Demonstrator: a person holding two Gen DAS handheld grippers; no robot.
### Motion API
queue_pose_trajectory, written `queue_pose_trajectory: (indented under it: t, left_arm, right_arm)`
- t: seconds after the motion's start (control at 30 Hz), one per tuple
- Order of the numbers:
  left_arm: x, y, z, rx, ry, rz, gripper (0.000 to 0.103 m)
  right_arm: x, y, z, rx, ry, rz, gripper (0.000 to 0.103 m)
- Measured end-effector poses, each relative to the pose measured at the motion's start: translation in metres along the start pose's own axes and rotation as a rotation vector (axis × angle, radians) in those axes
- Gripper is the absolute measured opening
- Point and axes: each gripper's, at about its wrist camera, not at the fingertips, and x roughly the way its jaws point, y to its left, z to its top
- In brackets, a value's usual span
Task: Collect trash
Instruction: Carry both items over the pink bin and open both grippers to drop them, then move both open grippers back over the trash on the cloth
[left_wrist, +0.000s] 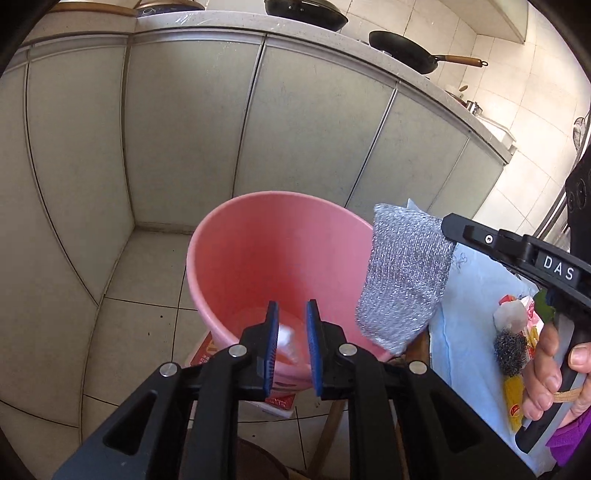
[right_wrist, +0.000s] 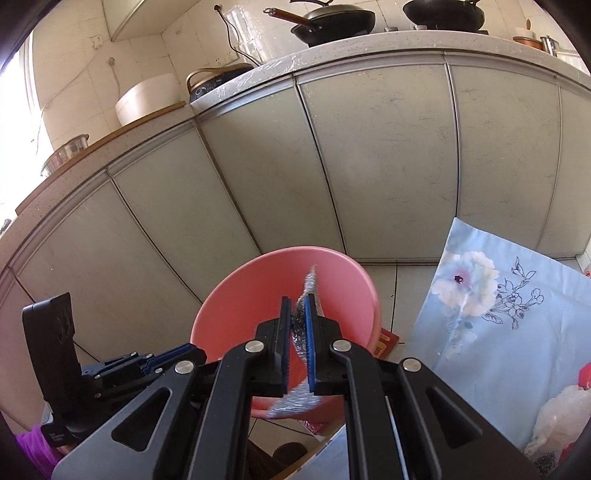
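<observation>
A pink bucket (left_wrist: 280, 240) (right_wrist: 255, 295) stands on the tiled floor below both grippers. My left gripper (left_wrist: 291, 332) (right_wrist: 195, 352) hangs over its near rim, jaws a little apart, with nothing pressed between the blue pads. A crumpled clear plastic piece (left_wrist: 286, 341) shows through the gap and seems to lie down inside the bucket. My right gripper (right_wrist: 297, 306) (left_wrist: 448, 227) is shut on a silver metallic scouring cloth (left_wrist: 402, 273) (right_wrist: 300, 325). The cloth hangs at the bucket's right rim.
A table with a light blue floral cloth (left_wrist: 469, 295) (right_wrist: 498, 314) is to the right, bearing a steel wool ball (left_wrist: 509, 350), a yellow wrapper (left_wrist: 513, 398) and a white wad (left_wrist: 511, 317). A red box (right_wrist: 388, 341) lies beside the bucket. Grey cabinet doors (left_wrist: 184, 129) stand behind.
</observation>
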Motion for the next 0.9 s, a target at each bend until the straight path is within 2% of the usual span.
queue_pose_trajectory:
  t: [0.17,0.27,0.3,0.4,0.53,0.67,0.8,0.9]
  left_arm:
    - [-0.005,-0.002,0.001,-0.012,0.002,-0.001,0.026]
    - [-0.009,-0.001,0.001,-0.022,0.0,-0.011,0.031]
    - [-0.011,-0.001,0.001,-0.025,0.0,-0.012,0.031]
    - [-0.017,-0.004,0.0,-0.024,-0.006,-0.015,0.032]
    - [-0.026,-0.009,0.002,-0.012,-0.016,-0.027,0.034]
    - [-0.036,-0.012,0.002,-0.005,-0.029,-0.034,0.042]
    - [-0.046,-0.018,0.004,-0.003,-0.041,-0.047,0.043]
    - [-0.053,-0.028,0.004,0.023,-0.054,-0.06,0.043]
  right_arm:
    - [0.002,0.0,0.0,0.007,0.035,-0.011,0.008]
    - [0.007,-0.001,-0.001,0.003,0.092,-0.027,0.008]
    - [0.011,0.0,-0.003,0.004,0.124,-0.037,0.008]
    - [0.008,0.002,-0.009,0.007,0.144,-0.019,0.008]
    - [0.0,0.008,-0.014,-0.023,0.139,0.003,0.01]
    - [-0.011,0.015,-0.015,-0.053,0.115,0.013,0.024]
    - [-0.028,0.022,-0.015,-0.076,0.085,0.013,0.026]
    - [-0.046,0.028,-0.02,-0.119,0.049,-0.023,0.026]
